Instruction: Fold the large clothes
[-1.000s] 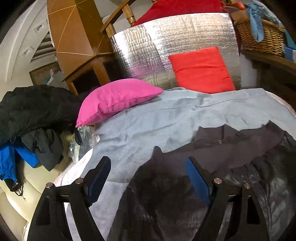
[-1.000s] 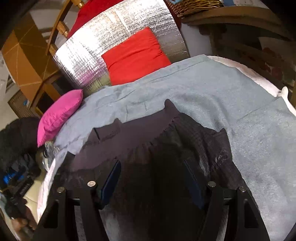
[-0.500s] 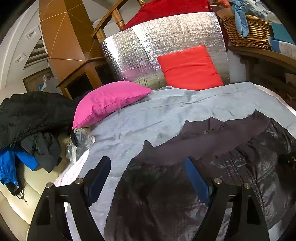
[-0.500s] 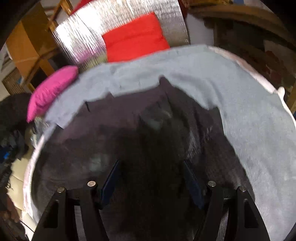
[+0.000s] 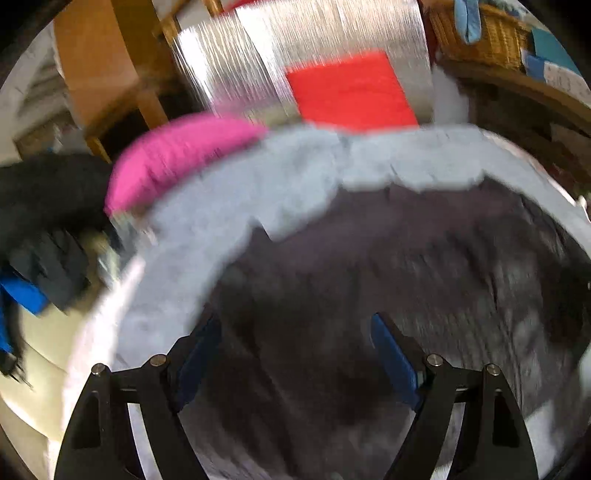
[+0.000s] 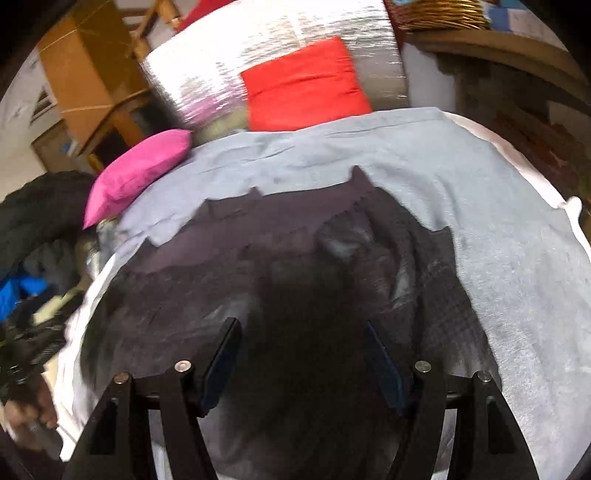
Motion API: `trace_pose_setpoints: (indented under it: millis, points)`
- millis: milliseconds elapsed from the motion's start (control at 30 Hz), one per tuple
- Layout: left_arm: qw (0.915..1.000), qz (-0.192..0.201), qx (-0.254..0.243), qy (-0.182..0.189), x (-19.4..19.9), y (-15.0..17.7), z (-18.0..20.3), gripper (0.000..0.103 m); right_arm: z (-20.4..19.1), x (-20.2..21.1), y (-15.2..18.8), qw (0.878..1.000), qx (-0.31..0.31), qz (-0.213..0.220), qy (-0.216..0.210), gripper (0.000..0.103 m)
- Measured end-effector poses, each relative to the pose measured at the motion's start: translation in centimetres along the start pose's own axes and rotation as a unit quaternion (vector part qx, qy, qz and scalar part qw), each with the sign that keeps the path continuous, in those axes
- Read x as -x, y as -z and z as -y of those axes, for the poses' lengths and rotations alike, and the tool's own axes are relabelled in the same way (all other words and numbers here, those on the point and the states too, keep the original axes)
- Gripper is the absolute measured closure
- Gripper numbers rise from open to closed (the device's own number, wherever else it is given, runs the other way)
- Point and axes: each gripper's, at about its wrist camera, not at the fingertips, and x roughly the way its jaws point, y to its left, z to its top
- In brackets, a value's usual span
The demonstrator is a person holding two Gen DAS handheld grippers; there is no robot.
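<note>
A large dark, shiny garment (image 5: 369, 280) (image 6: 295, 266) lies spread on a light grey-blue blanket (image 5: 229, 206) (image 6: 517, 229) that covers the bed. Its matte waistband edge faces the pillows. My left gripper (image 5: 295, 332) hovers over the garment's left part, jaws wide apart, nothing between the blue pads. My right gripper (image 6: 301, 336) hangs above the garment's middle, also open with only cloth seen beneath the gap. The left wrist view is blurred by motion.
A pink pillow (image 5: 177, 155) (image 6: 136, 170) lies at the blanket's left far corner. A red cushion (image 5: 351, 92) (image 6: 303, 85) leans on a silver foil panel (image 6: 258, 48). Dark and blue clothes (image 5: 44, 229) are piled left; a wicker basket (image 5: 476, 33) sits far right.
The left gripper has dipped lower and closer over the dark garment, which now fills more of its view. The right gripper has shifted sideways and rolled. Both stay open.
</note>
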Motion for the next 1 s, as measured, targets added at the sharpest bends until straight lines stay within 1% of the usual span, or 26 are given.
trace_pose_setpoints:
  millis: [100,133,200,233,333,467,567,633,667,700,733,767,800,900,1000]
  points:
    - [0.9979,-0.059,0.002,0.028,-2.4,2.9,0.8,0.02,-0.6,-1.0,1.3,0.999,0.025,-0.022,0.014,0.031]
    - [0.9968,-0.07,0.005,0.038,-3.1,3.8,1.0,0.019,-0.6,-1.4,1.7,0.999,0.027,-0.03,0.016,0.031]
    - [0.9973,-0.061,0.005,0.039,-3.4,4.5,1.0,0.018,-0.5,-1.9,2.3,0.999,0.032,-0.027,0.019,0.031]
    - [0.997,-0.066,0.004,0.04,-3.2,4.4,0.9,0.018,-0.7,-1.8,2.5,0.999,0.033,-0.024,0.022,0.031]
    - [0.996,-0.066,0.024,0.054,-1.9,4.3,-0.5,0.018,-0.7,-0.8,2.3,0.999,0.024,-0.023,0.016,0.031]
    - [0.9949,-0.066,0.062,0.044,-0.6,5.2,-3.4,0.018,0.8,1.9,2.1,1.0,-0.016,-0.014,-0.021,0.031]
    - [0.9924,-0.08,0.083,0.043,-0.6,6.3,-5.0,0.018,1.7,2.8,2.7,0.997,-0.047,-0.028,-0.057,0.031]
    - [0.9902,-0.091,0.093,0.05,-1.3,6.8,-5.5,0.018,2.2,2.0,3.1,0.994,-0.069,-0.043,-0.076,0.031]
    - [0.9897,-0.097,0.092,0.051,-1.9,7.0,-5.4,0.017,2.4,1.3,3.4,0.992,-0.082,-0.055,-0.083,0.031]
    - [0.9901,-0.1,0.086,0.049,-2.5,6.9,-5.1,0.016,2.5,0.6,3.5,0.991,-0.087,-0.061,-0.081,0.031]
    - [0.9918,-0.099,0.073,0.036,-3.0,6.8,-4.7,0.01,2.5,0.0,3.7,0.991,-0.089,-0.067,-0.073,0.031]
    - [0.9929,-0.098,0.063,0.026,-3.2,6.7,-4.4,0.008,2.4,-0.3,3.7,0.991,-0.087,-0.069,-0.071,0.031]
    - [0.9928,-0.098,0.063,0.026,-3.2,6.6,-4.6,0.008,2.3,-0.2,3.5,0.991,-0.087,-0.068,-0.071,0.031]
    - [0.9913,-0.094,0.081,0.044,-2.2,6.5,-5.3,0.008,3.0,0.8,2.8,0.989,-0.105,-0.059,-0.091,0.031]
    - [0.9869,-0.089,0.112,0.074,-1.2,6.7,-6.9,0.008,4.7,2.6,2.7,0.984,-0.137,-0.043,-0.11,0.031]
